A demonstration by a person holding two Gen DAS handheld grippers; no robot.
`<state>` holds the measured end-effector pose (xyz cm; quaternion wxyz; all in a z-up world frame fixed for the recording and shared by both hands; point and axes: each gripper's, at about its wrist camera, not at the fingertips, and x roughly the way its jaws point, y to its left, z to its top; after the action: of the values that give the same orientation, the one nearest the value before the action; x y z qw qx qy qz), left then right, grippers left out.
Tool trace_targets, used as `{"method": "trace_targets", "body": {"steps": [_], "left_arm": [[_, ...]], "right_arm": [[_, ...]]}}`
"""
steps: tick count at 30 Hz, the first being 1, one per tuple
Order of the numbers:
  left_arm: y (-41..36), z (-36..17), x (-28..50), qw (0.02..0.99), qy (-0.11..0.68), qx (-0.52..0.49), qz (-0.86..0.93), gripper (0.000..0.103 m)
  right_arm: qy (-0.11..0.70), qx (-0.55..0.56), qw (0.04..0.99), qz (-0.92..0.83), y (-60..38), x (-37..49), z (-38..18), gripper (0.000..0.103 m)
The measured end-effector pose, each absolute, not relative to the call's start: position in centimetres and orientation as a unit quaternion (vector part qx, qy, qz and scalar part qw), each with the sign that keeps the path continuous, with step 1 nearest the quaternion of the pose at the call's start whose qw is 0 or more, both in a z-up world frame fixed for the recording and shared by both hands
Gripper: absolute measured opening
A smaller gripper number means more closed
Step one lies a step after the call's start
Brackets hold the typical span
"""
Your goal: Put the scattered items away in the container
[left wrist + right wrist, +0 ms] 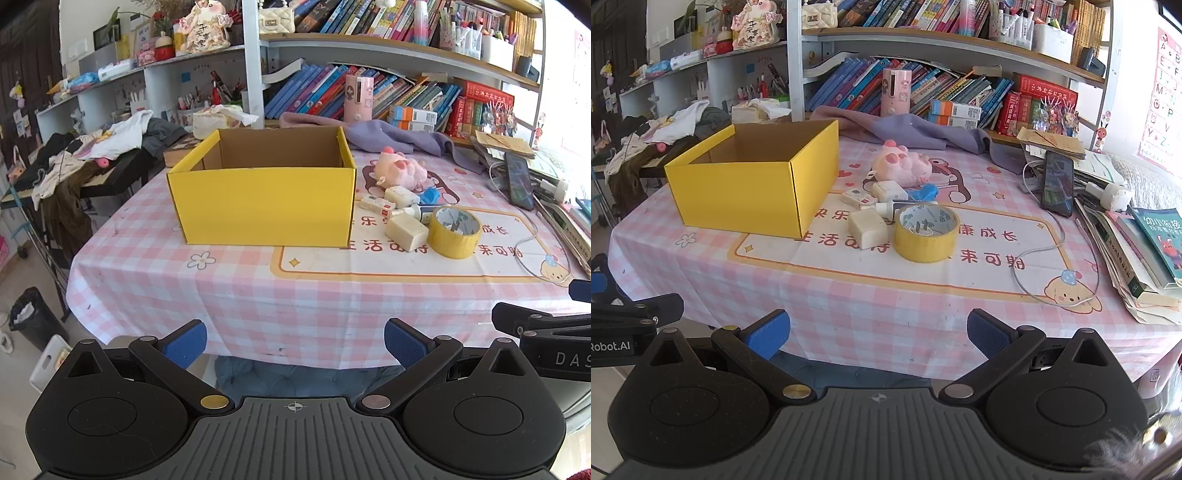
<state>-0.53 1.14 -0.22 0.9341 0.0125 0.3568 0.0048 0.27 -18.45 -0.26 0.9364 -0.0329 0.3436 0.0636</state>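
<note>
An open yellow cardboard box stands on the pink checked tablecloth, with nothing visible inside it. To its right lies a cluster of small items: a yellow tape roll, a cream block, a pink plush pig, white chargers, a small blue item and a white tube. My left gripper hovers open at the table's near edge, facing the box. My right gripper is open too, short of the tape roll.
A phone with a white cable lies at the right. Stacked books and papers crowd the right edge. A purple cloth lies behind the items. Bookshelves rise at the back. A clothes pile and a bin are left.
</note>
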Motion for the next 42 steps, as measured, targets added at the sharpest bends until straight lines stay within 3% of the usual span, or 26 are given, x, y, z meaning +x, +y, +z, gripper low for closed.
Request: {"method": "trace_targets", "body": {"steps": [42], "left_arm": [[0.8, -1.5, 1.9, 0.927, 0.372, 0.014, -0.053, 0.103]], "right_arm": [[0.358, -0.031, 0.932, 0.056, -18.0, 2.2, -1.2, 0.101]]}}
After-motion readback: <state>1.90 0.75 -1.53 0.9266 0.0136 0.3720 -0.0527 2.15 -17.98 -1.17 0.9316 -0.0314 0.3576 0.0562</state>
